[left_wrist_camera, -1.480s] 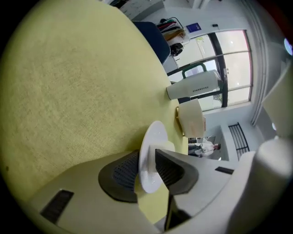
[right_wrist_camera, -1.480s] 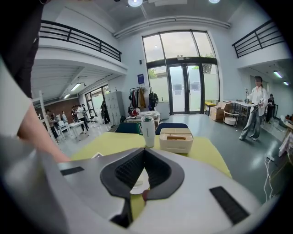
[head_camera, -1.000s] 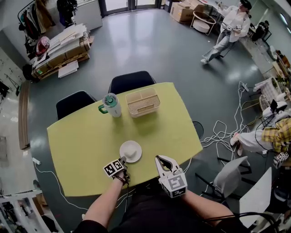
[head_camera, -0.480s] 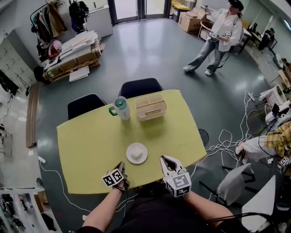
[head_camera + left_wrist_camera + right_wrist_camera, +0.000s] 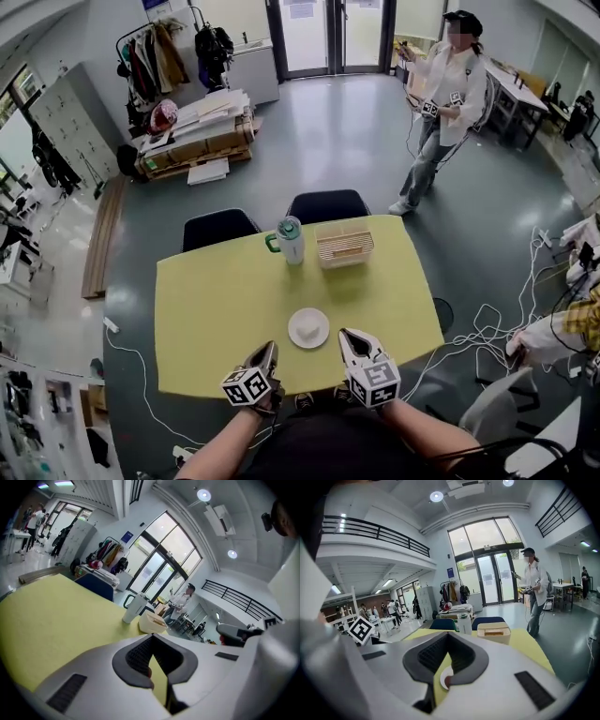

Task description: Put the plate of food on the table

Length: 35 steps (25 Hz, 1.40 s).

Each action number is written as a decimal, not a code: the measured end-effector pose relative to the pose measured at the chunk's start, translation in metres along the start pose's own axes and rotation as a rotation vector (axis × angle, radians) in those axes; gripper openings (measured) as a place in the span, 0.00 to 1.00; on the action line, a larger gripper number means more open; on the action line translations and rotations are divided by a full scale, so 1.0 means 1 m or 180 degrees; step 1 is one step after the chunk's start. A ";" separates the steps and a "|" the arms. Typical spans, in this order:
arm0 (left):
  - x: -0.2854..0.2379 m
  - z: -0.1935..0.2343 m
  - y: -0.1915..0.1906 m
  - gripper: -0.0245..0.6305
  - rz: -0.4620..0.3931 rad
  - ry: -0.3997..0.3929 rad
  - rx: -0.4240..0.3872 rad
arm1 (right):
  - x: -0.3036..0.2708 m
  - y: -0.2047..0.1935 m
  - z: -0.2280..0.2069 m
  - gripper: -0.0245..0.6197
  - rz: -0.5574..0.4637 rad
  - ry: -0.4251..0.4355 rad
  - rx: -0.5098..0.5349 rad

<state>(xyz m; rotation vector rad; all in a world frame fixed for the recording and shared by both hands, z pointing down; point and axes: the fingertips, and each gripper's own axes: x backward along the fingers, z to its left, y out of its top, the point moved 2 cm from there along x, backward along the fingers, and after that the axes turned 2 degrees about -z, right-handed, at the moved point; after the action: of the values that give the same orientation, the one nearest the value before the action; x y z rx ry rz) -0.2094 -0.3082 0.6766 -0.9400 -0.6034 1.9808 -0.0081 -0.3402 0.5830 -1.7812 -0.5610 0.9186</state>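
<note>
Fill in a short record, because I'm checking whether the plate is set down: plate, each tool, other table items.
plate: resting on yellow table, white food on it
left tool: shut, empty, short of the plate
right tool: shut, empty, short of the plate
other items: tumbler with green lid, slatted basket, at far side

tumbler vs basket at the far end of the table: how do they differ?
The tumbler is tall and round and stands upright; the basket is low and rectangular. The tumbler is white with a green lid and handle; the basket is pale beige with slatted sides. The tumbler is capped; the basket is open on top. Both sit side by side at the far edge of the yellow table, tumbler on the left.
</note>
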 end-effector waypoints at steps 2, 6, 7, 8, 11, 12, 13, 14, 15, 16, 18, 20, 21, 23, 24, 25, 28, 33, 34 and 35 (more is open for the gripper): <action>0.015 -0.015 0.009 0.05 -0.0093 -0.0055 -0.0122 | 0.001 0.003 0.006 0.05 0.0002 0.0048 0.0025; 0.037 -0.038 0.027 0.05 -0.0234 -0.0088 -0.0446 | 0.003 0.009 0.013 0.05 0.0001 0.0125 0.0063; 0.041 -0.042 0.031 0.05 -0.0264 -0.0099 -0.0507 | 0.004 0.010 0.013 0.05 0.0009 0.0136 0.0065; 0.045 -0.046 0.034 0.05 -0.0297 -0.0115 -0.0544 | 0.005 0.010 0.013 0.05 0.0019 0.0142 0.0060; 0.057 -0.053 0.042 0.05 -0.0392 -0.0133 -0.0572 | 0.008 0.013 0.014 0.05 0.0041 0.0150 0.0061; 0.060 -0.055 0.043 0.05 -0.0417 -0.0128 -0.0577 | 0.008 0.015 0.015 0.05 0.0035 0.0157 0.0070; 0.064 -0.056 0.044 0.05 -0.0438 -0.0123 -0.0585 | 0.008 0.018 0.017 0.05 0.0019 0.0168 0.0079; 0.066 -0.057 0.045 0.05 -0.0455 -0.0123 -0.0595 | 0.007 0.022 0.019 0.05 -0.0006 0.0182 0.0090; 0.068 -0.058 0.046 0.05 -0.0466 -0.0125 -0.0605 | 0.007 0.025 0.021 0.05 -0.0033 0.0198 0.0103; 0.070 -0.059 0.045 0.05 -0.0471 -0.0125 -0.0617 | 0.007 0.028 0.023 0.05 -0.0056 0.0215 0.0118; 0.073 -0.061 0.045 0.05 -0.0470 -0.0115 -0.0637 | 0.007 0.031 0.028 0.05 -0.0075 0.0242 0.0148; 0.074 -0.063 0.046 0.05 -0.0480 -0.0113 -0.0640 | 0.008 0.031 0.031 0.05 -0.0070 0.0246 0.0178; 0.075 -0.064 0.047 0.05 -0.0487 -0.0113 -0.0638 | 0.008 0.031 0.032 0.05 -0.0064 0.0241 0.0194; 0.075 -0.065 0.048 0.05 -0.0499 -0.0106 -0.0635 | 0.009 0.030 0.032 0.05 -0.0058 0.0237 0.0233; 0.075 -0.066 0.048 0.05 -0.0503 -0.0103 -0.0635 | 0.010 0.029 0.033 0.05 -0.0055 0.0242 0.0255; 0.076 -0.067 0.047 0.05 -0.0506 -0.0103 -0.0638 | 0.011 0.028 0.034 0.05 -0.0051 0.0251 0.0277; 0.078 -0.068 0.045 0.05 -0.0514 -0.0116 -0.0661 | 0.015 0.023 0.037 0.05 -0.0053 0.0280 0.0310; 0.078 -0.069 0.040 0.05 -0.0502 -0.0124 -0.0665 | 0.017 0.022 0.036 0.05 -0.0066 0.0276 0.0297; 0.078 -0.070 0.039 0.05 -0.0497 -0.0124 -0.0660 | 0.018 0.023 0.035 0.05 -0.0065 0.0275 0.0296; 0.077 -0.071 0.038 0.05 -0.0490 -0.0124 -0.0655 | 0.019 0.023 0.035 0.05 -0.0062 0.0272 0.0291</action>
<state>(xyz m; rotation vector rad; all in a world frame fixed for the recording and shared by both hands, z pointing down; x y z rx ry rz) -0.1999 -0.2585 0.5772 -0.9494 -0.8886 1.8278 -0.0254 -0.3153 0.5488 -1.7210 -0.4735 0.8379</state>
